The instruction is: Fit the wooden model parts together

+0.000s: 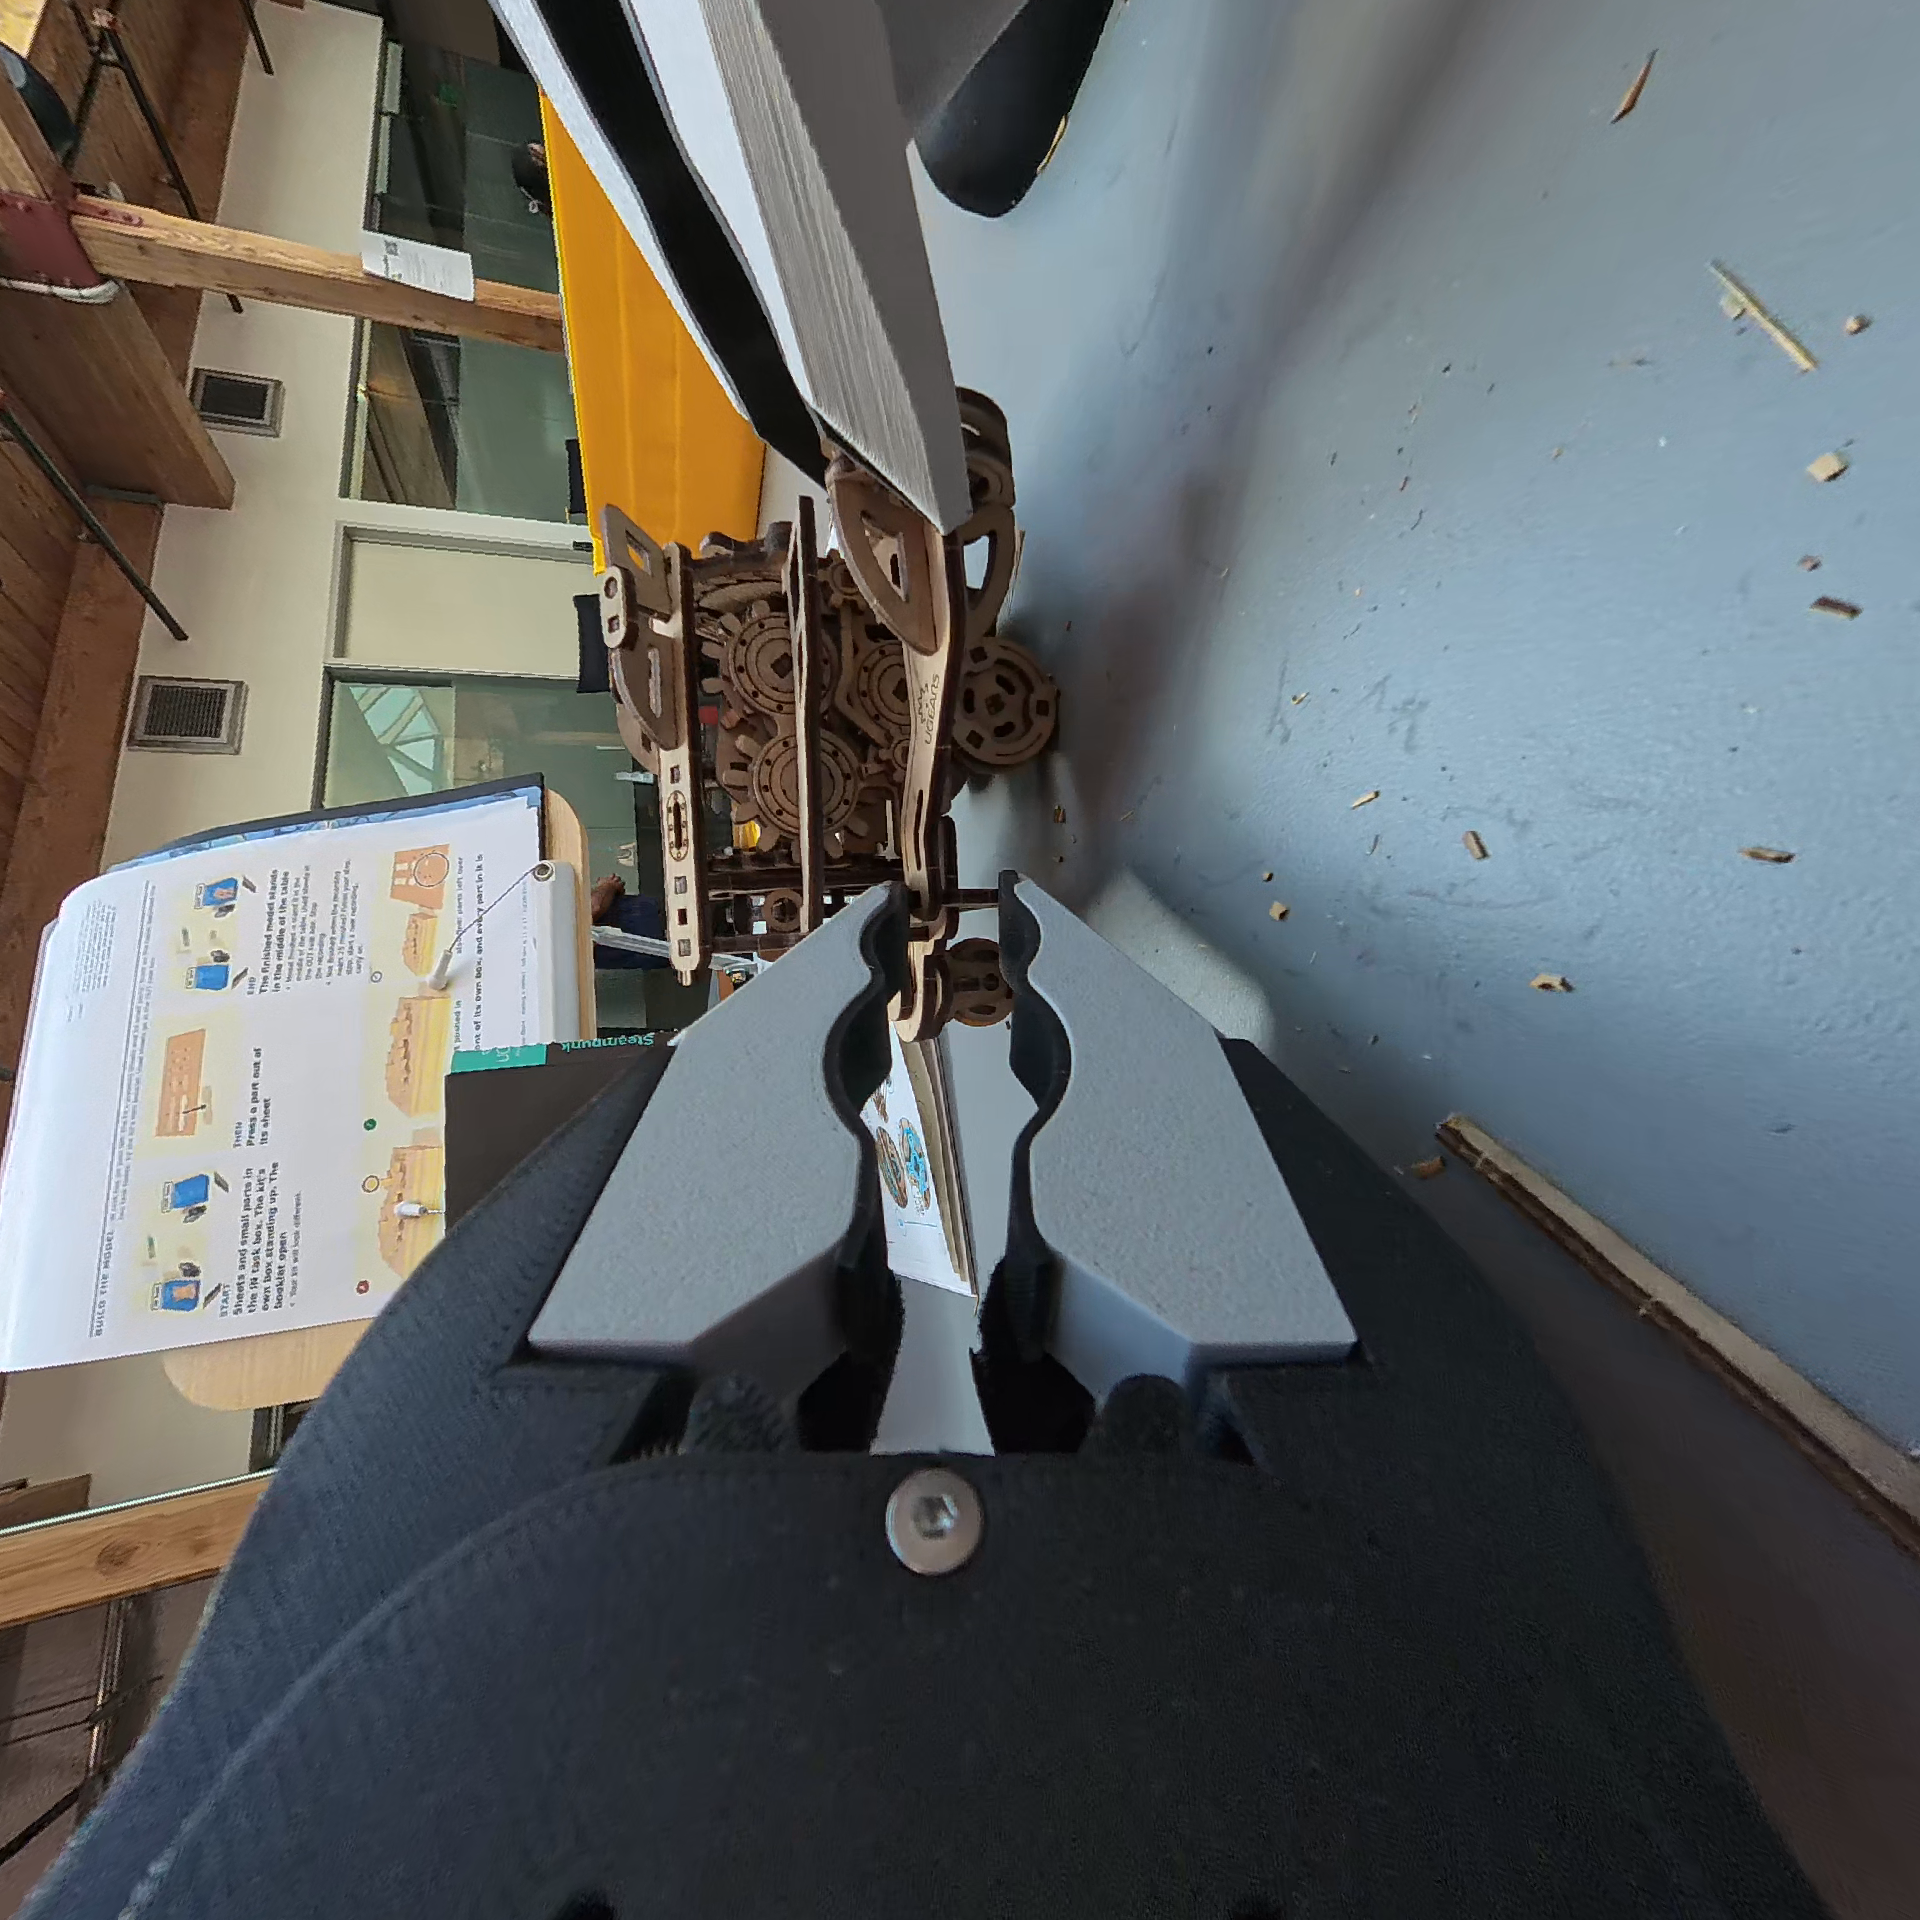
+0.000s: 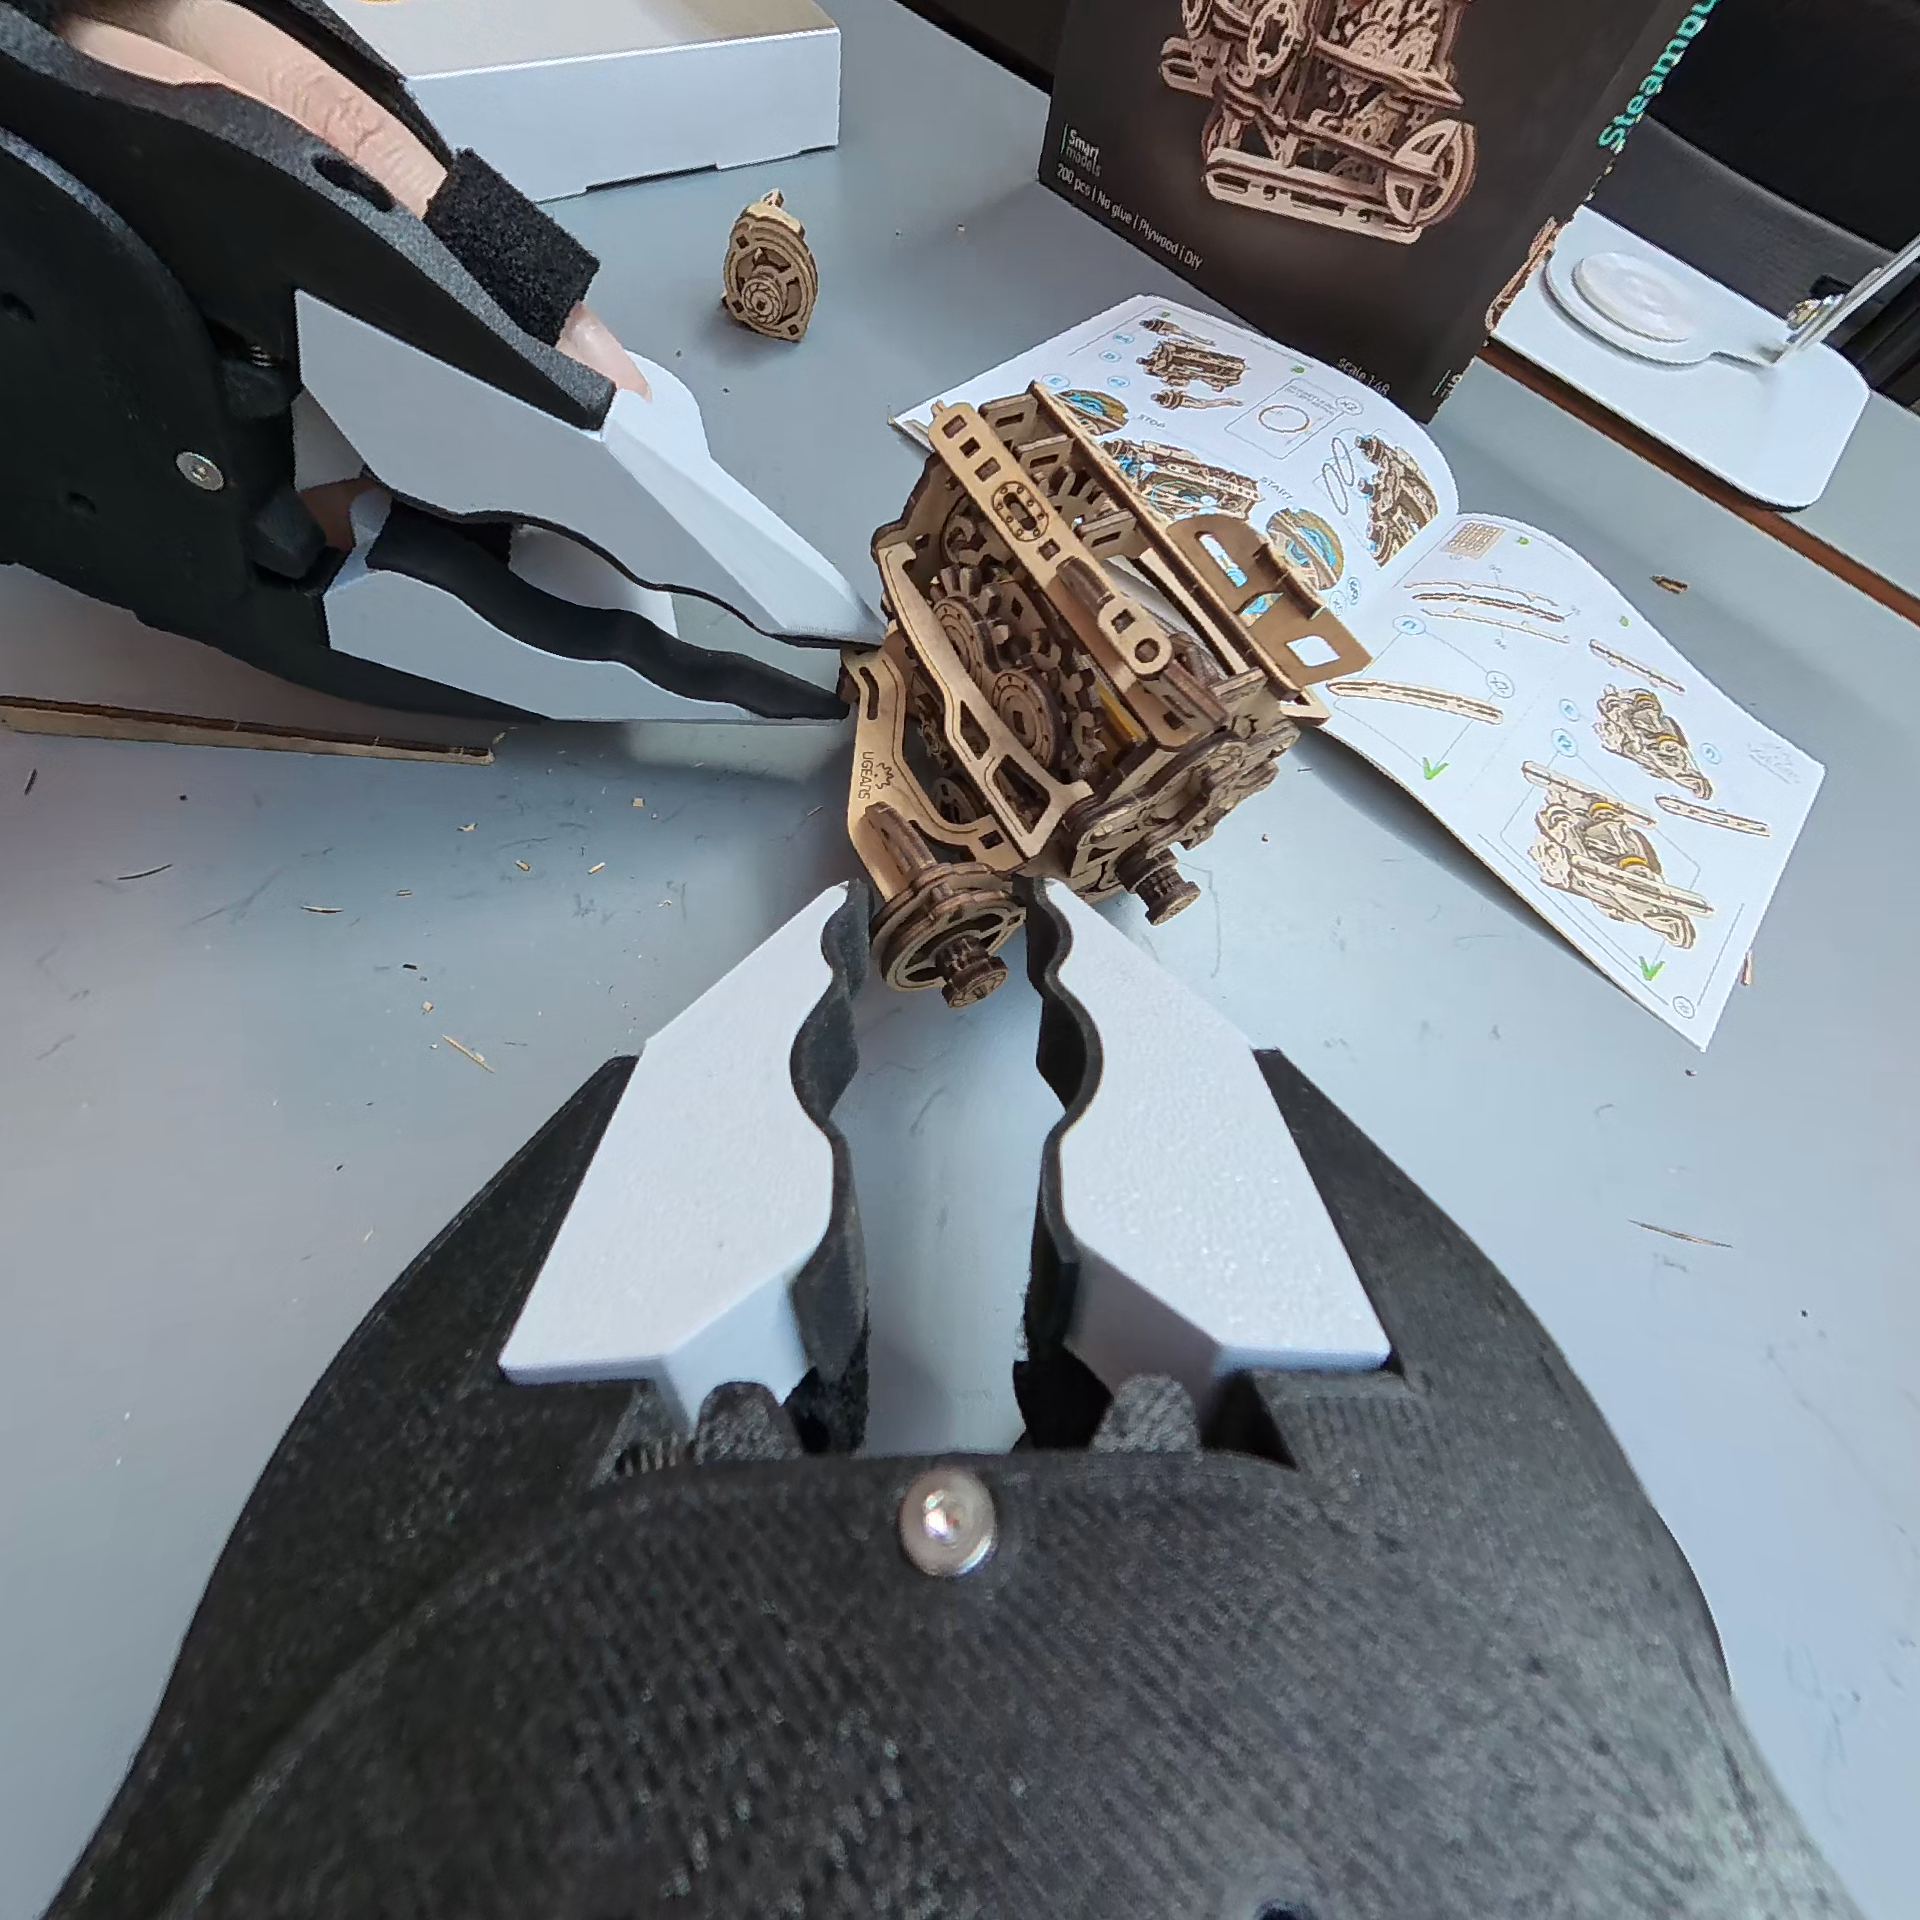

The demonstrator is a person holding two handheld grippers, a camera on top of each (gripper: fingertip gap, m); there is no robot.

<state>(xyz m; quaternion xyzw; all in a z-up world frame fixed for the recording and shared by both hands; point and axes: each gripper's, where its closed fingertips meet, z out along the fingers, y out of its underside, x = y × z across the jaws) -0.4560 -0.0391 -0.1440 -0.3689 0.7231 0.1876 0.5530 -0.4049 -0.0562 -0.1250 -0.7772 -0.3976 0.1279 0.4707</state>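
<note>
The wooden gear model (image 2: 1039, 675) is tipped up on the grey table (image 2: 312, 987), and it also shows in the left wrist view (image 1: 790, 707). My right gripper (image 2: 940, 914) is shut on the model's near wheel (image 2: 935, 940), with both pads against its rim. One of its fingers (image 1: 883, 312) reaches in from the top of the left wrist view. My left gripper (image 1: 951, 899) is shut on the model's end: one pad is on the side frame (image 1: 925, 727), the other on the tip of a short axle (image 1: 982, 896). A small wheel (image 1: 971, 982) sits between its fingers. The left gripper also shows in the right wrist view (image 2: 847, 670), at the model's left corner.
An open instruction booklet (image 2: 1558, 675) lies behind the model, beside the kit box (image 2: 1299, 156) and a white stand base (image 2: 1683, 395). A loose wooden part (image 2: 769, 272) and a white box (image 2: 623, 94) sit at the back left. A plywood sheet (image 2: 239, 727) lies at the left. Wood chips (image 1: 1558, 623) are scattered. My hands' fingertips stand some 7 centimetres from each other.
</note>
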